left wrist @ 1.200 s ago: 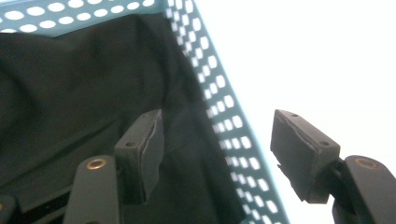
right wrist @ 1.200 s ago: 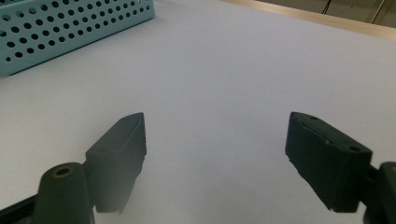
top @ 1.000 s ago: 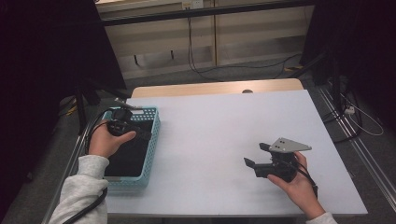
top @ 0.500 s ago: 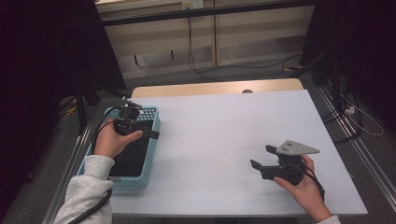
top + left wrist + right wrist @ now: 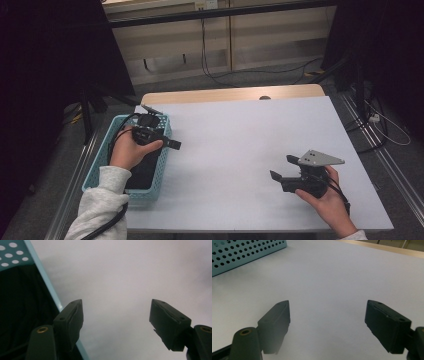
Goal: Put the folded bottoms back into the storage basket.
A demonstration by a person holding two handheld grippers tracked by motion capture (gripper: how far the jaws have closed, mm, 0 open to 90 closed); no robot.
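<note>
A light blue perforated basket [image 5: 98,171] stands at the table's left edge with something black [image 5: 145,172] lying in it; what it is I cannot tell. My left gripper [image 5: 169,142] hovers over the basket's right rim [image 5: 43,273], jaws pointing out over the white tabletop. They stand open and have just been opening, with nothing between them [image 5: 116,312]. My right gripper [image 5: 283,167] is held low over the table near the front right, pointing left toward the basket [image 5: 242,250]. It is open and holds nothing [image 5: 328,315].
The white tabletop [image 5: 240,140] stretches between the two hands. A wooden strip [image 5: 225,94] runs along the table's far edge. Cables lie on the floor beyond, and dark stands flank the table on both sides.
My left hand has carried its gripper rightward from over the basket's middle to its right rim. The right hand has barely moved.
</note>
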